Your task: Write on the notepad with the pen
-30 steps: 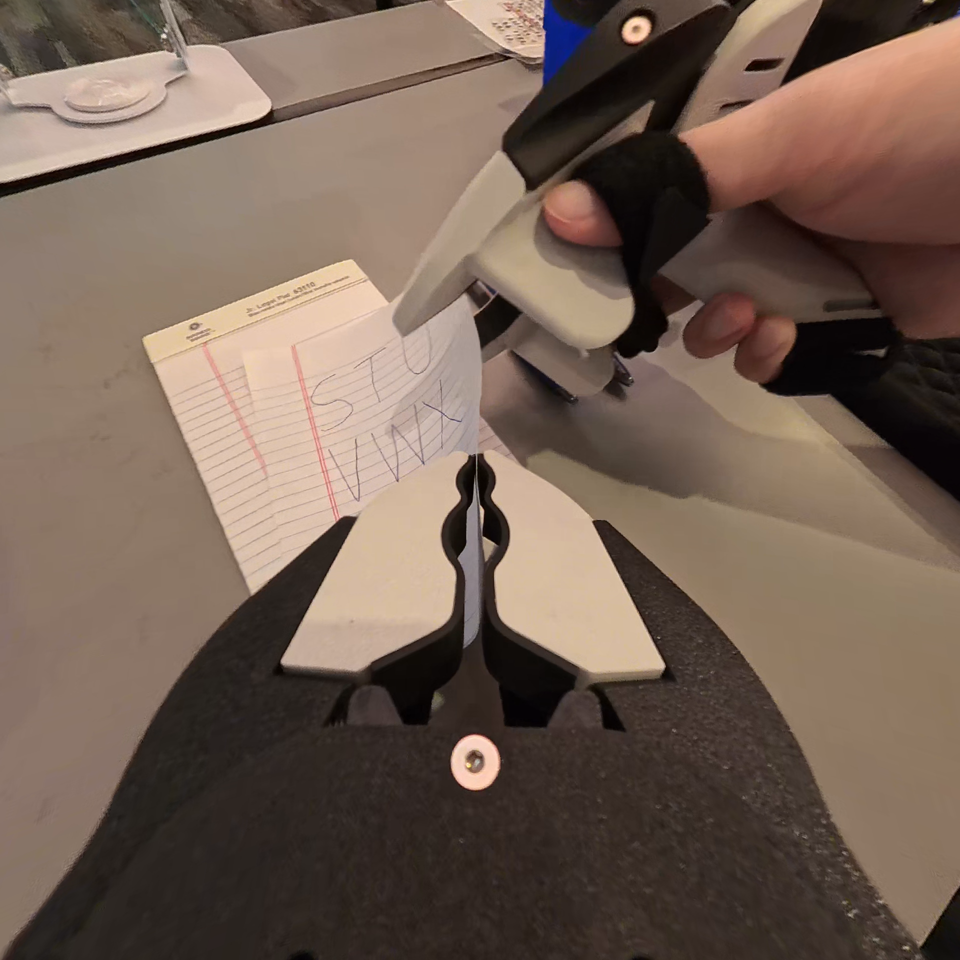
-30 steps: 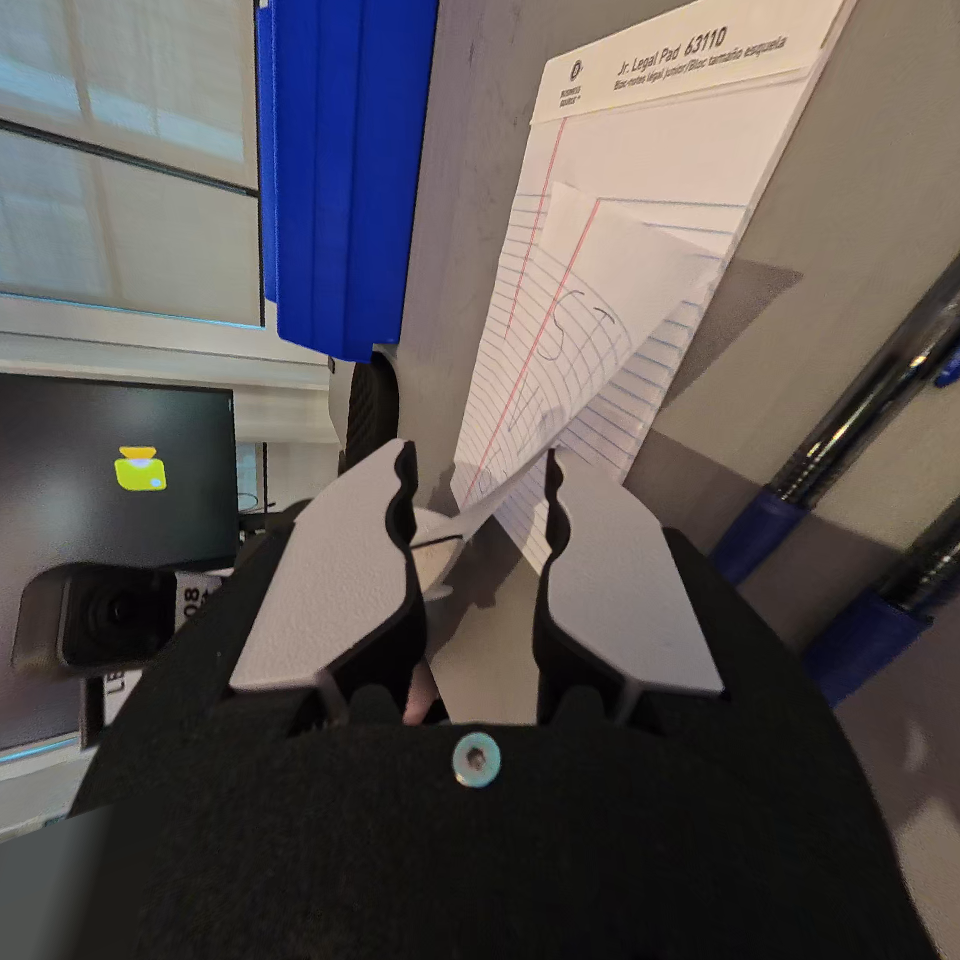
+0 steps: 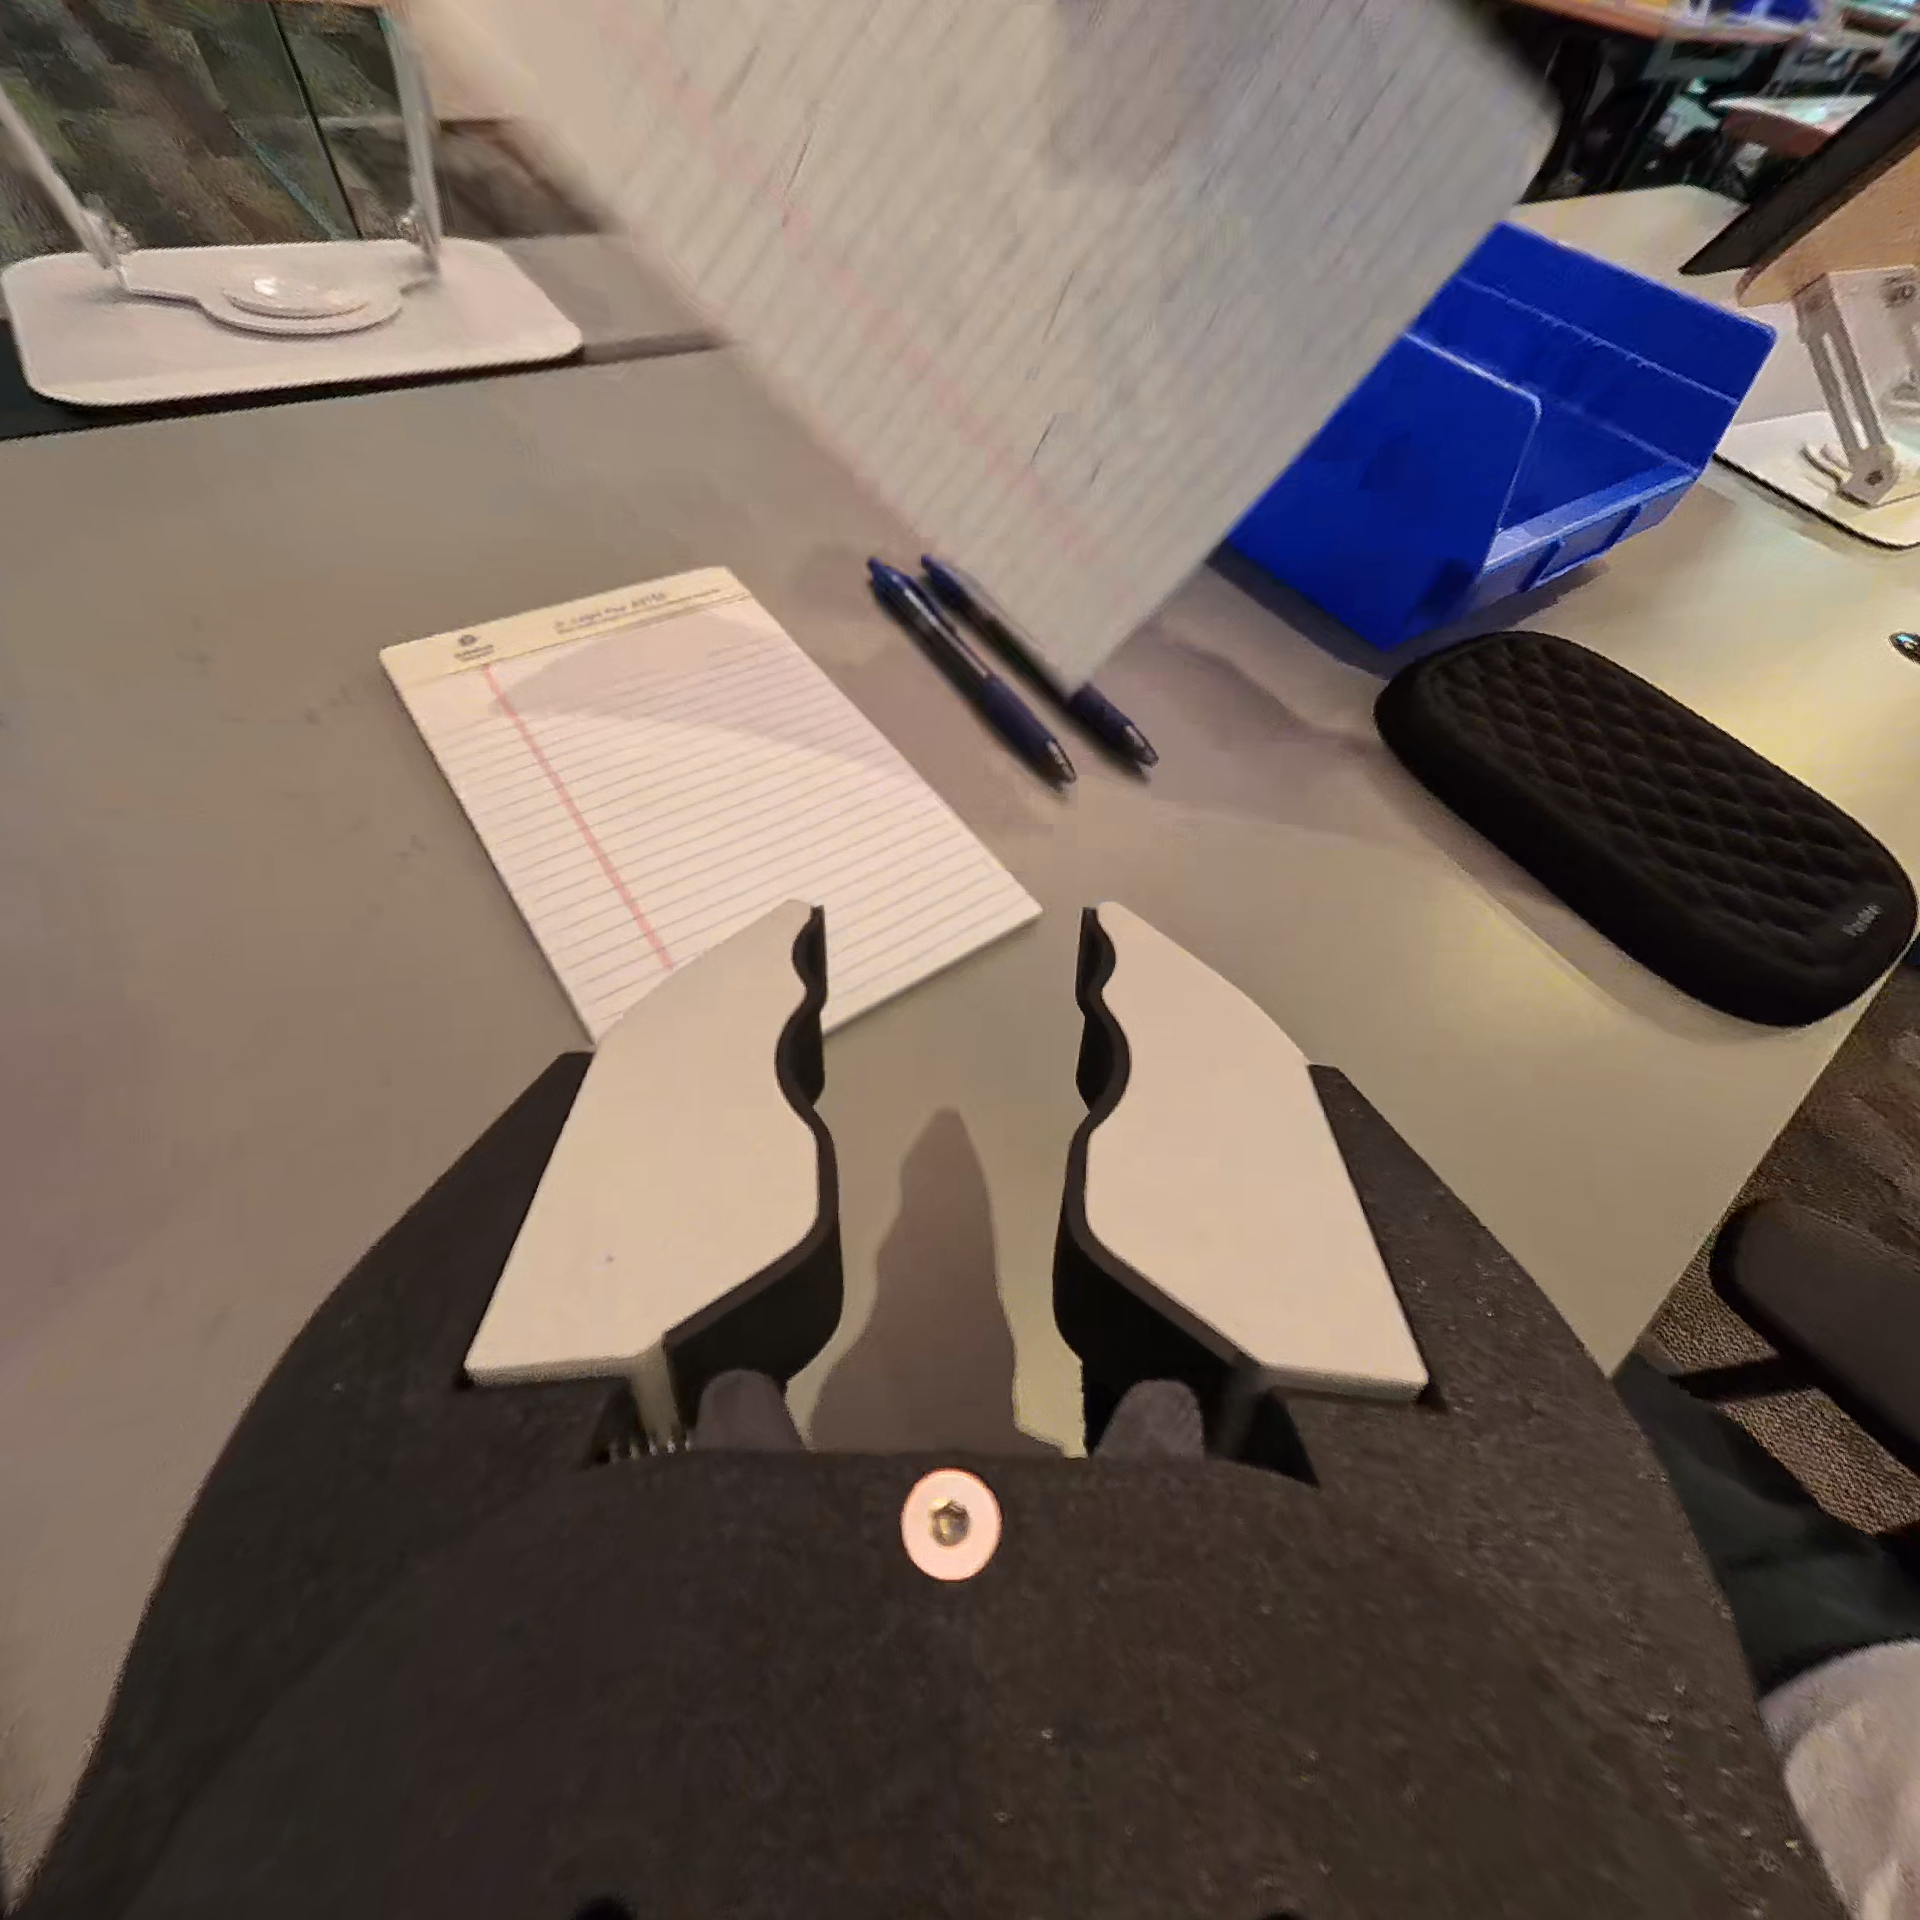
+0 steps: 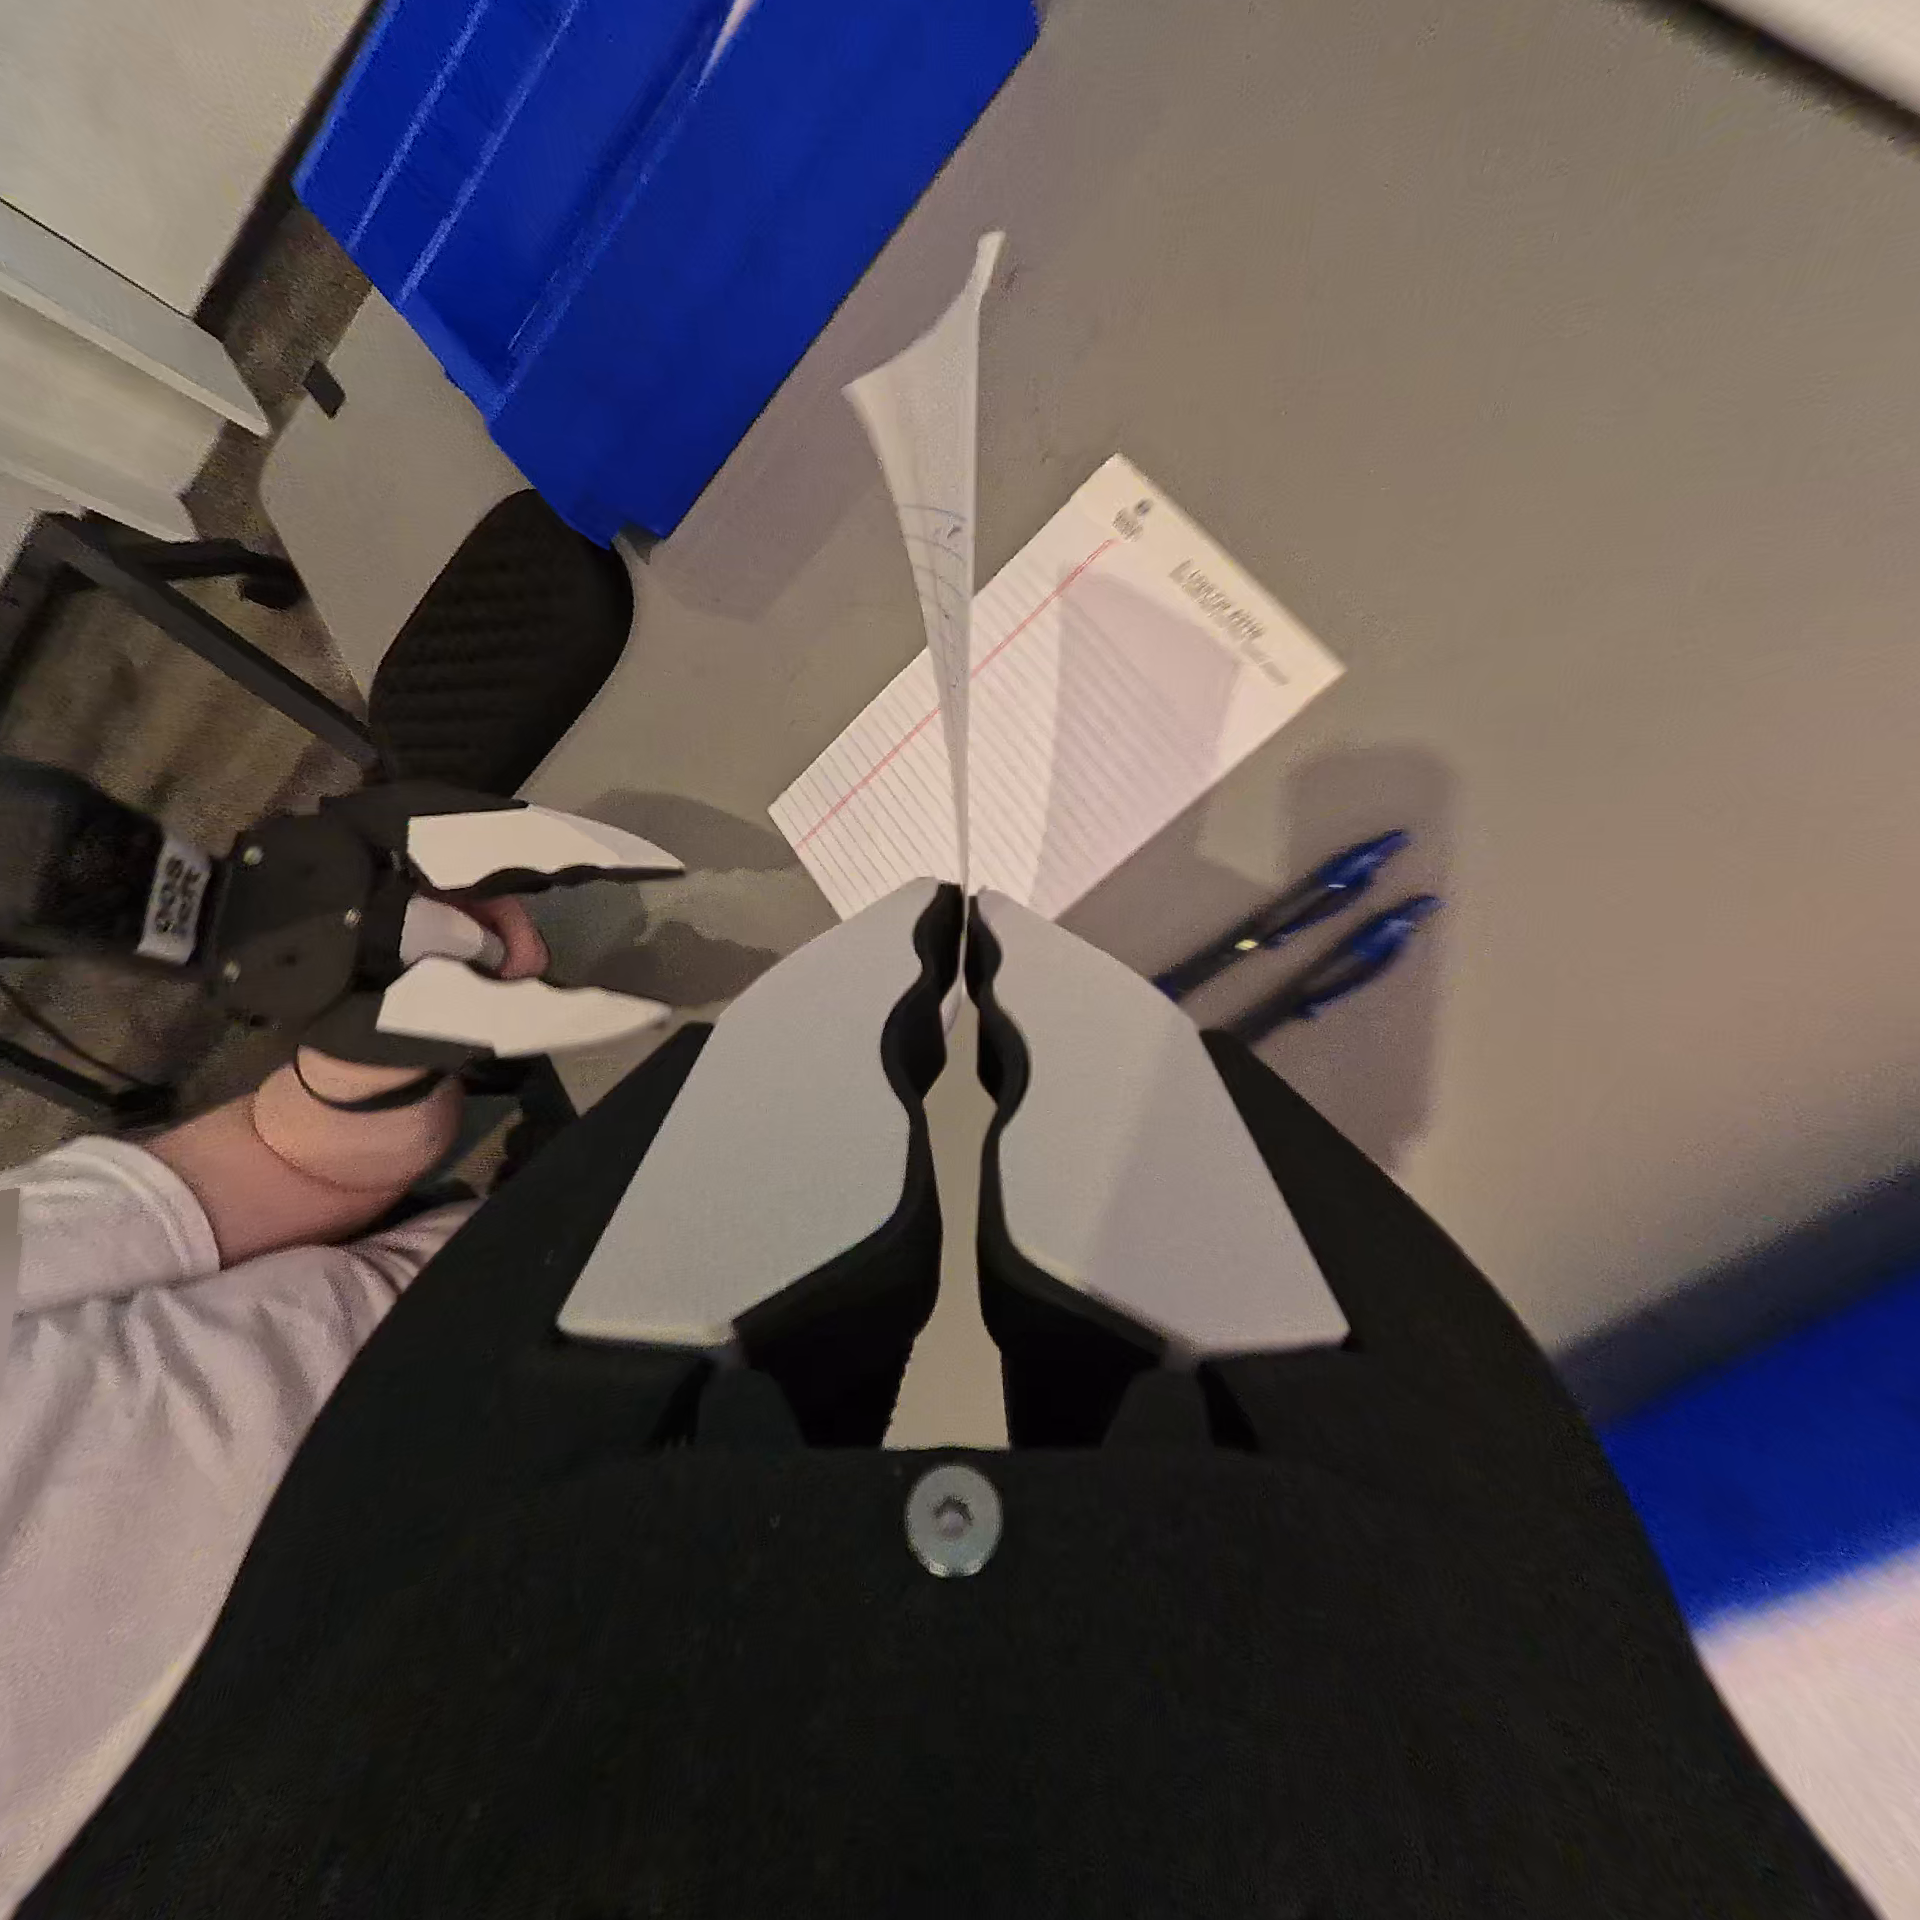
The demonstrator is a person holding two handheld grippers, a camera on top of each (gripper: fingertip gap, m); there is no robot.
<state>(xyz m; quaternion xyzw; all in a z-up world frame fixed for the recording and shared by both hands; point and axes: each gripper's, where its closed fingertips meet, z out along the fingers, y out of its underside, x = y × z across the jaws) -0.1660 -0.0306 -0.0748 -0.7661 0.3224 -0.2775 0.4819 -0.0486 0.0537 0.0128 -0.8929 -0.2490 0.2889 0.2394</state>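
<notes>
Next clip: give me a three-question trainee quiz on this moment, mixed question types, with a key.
1. True or false: the left gripper is clamped on the notepad.
2. What is the right gripper shut on? A) a blue pen B) a loose lined sheet C) the blue bin
3. How many blue pens lie on the table beside the notepad?

Key: 1. false, its jaws stand apart over the table. 2. B. 3. two.
</notes>
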